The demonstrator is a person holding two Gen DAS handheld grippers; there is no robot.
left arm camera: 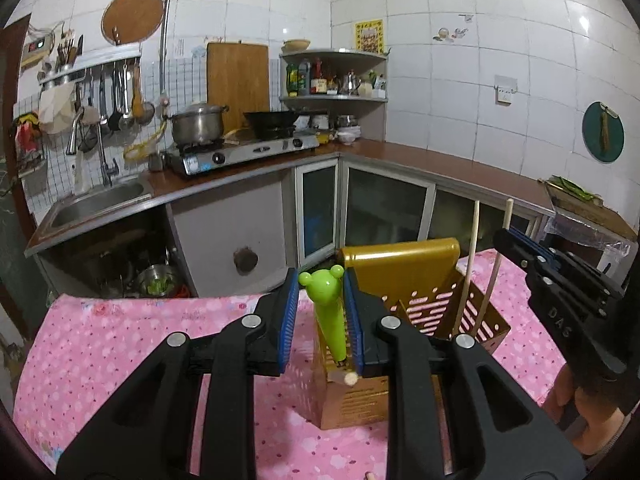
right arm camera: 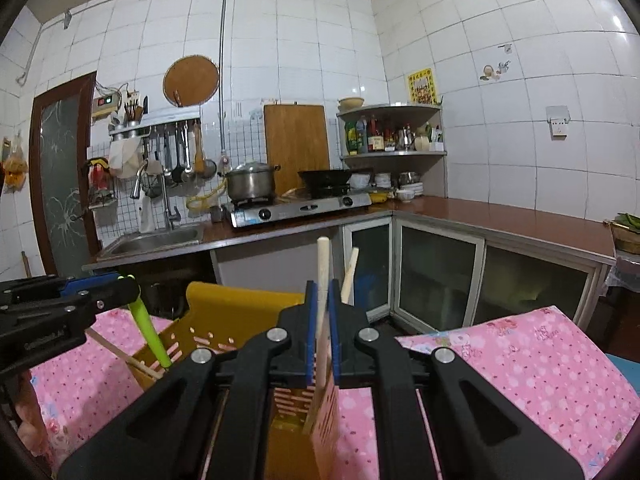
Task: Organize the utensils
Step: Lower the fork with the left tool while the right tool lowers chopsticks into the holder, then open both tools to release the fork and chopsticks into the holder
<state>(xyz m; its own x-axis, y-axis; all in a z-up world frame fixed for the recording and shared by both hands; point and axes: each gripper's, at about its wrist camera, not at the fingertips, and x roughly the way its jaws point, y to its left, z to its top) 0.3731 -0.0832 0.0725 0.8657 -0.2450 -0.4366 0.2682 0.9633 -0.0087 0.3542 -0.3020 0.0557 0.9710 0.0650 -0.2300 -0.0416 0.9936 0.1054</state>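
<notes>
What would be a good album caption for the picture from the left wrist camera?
Left hand-held gripper lowers a green bear-headed utensil into a gold holder on a pink tablecloth.

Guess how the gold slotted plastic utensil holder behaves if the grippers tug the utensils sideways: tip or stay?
The gold slotted plastic utensil holder looks thin-walled and perforated, so probably light. It stands tall on a soft pink floral tablecloth, so it may tip or slide. The green bear-headed utensil and wooden chopstick give leverage.
</notes>
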